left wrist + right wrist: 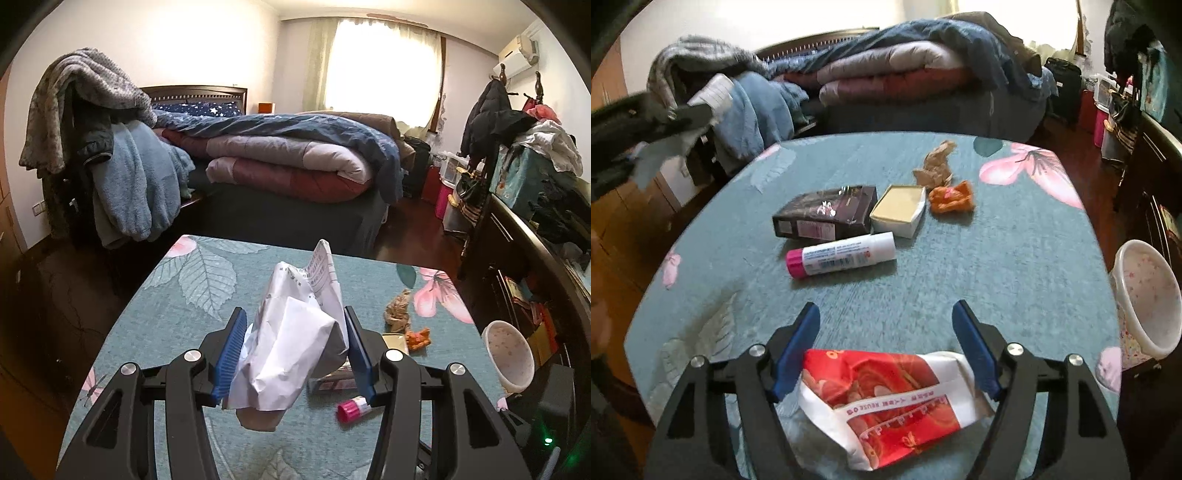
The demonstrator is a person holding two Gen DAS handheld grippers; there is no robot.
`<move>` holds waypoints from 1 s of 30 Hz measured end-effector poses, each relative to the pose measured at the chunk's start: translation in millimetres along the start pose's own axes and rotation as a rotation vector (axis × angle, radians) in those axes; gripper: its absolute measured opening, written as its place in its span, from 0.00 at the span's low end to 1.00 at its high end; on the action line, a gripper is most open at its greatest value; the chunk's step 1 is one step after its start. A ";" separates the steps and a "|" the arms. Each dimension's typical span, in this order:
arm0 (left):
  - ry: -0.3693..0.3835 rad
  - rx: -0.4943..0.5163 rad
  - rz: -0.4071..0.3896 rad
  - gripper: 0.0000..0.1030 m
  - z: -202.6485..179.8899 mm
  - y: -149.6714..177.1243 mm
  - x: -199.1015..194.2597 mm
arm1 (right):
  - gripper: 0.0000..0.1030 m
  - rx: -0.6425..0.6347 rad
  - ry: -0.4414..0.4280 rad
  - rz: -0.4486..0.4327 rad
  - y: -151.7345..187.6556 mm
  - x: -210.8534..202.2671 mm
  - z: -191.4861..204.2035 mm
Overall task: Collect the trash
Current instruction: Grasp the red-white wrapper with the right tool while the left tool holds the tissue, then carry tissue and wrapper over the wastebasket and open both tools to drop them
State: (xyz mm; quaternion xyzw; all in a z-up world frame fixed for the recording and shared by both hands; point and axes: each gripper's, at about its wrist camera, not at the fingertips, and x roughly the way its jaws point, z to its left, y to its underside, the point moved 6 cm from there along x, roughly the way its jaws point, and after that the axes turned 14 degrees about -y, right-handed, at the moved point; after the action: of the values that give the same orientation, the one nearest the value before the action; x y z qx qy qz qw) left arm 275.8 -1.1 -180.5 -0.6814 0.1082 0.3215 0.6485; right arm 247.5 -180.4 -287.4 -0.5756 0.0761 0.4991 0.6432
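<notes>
Crumpled paper (295, 343) clamped in left tongs (293, 354), red wrapper (882, 398) loose between right tongs (886, 347)

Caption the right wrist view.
Open right gripper over red-and-white plastic bag on teal floral tablecloth.

Daylight enters through the curtained window (384, 66) at the back of the room; in your left wrist view it is blown out to near white, with glare spreading onto the adjacent wall (166, 44). The table (177, 325) receives soft, even light, and shadows beneath objects are faint. Your right wrist view shows motion blur, strongest toward its left edge. Both views bend straight lines at the rim, and their corners fall to black vignette. The floor (62, 295) stays dim.
</notes>
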 end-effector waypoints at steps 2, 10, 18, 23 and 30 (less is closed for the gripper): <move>0.006 0.007 -0.008 0.51 -6.7 -0.9 -4.2 | 0.72 0.010 -0.008 -0.030 -1.2 -13.9 -2.8; 0.113 0.063 -0.032 0.51 -69.7 -6.5 -24.2 | 0.72 0.057 0.009 -0.116 -5.3 -58.6 -33.9; 0.287 0.172 -0.049 0.51 -179.7 -0.6 -41.4 | 0.72 0.193 0.102 -0.218 3.3 -108.0 -123.8; 0.374 0.228 -0.032 0.51 -250.9 7.6 -41.5 | 0.72 0.282 0.212 -0.297 14.2 -145.1 -192.8; 0.491 0.317 -0.019 0.51 -355.5 22.8 -37.1 | 0.73 0.441 0.335 -0.368 34.1 -171.6 -300.1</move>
State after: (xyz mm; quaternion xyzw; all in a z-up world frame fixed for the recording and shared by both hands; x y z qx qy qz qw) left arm 340.2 -353.1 -194.6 -0.6300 0.3044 0.1202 0.7043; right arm 281.6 -526.1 -292.4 -0.5006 0.1819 0.2445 0.8103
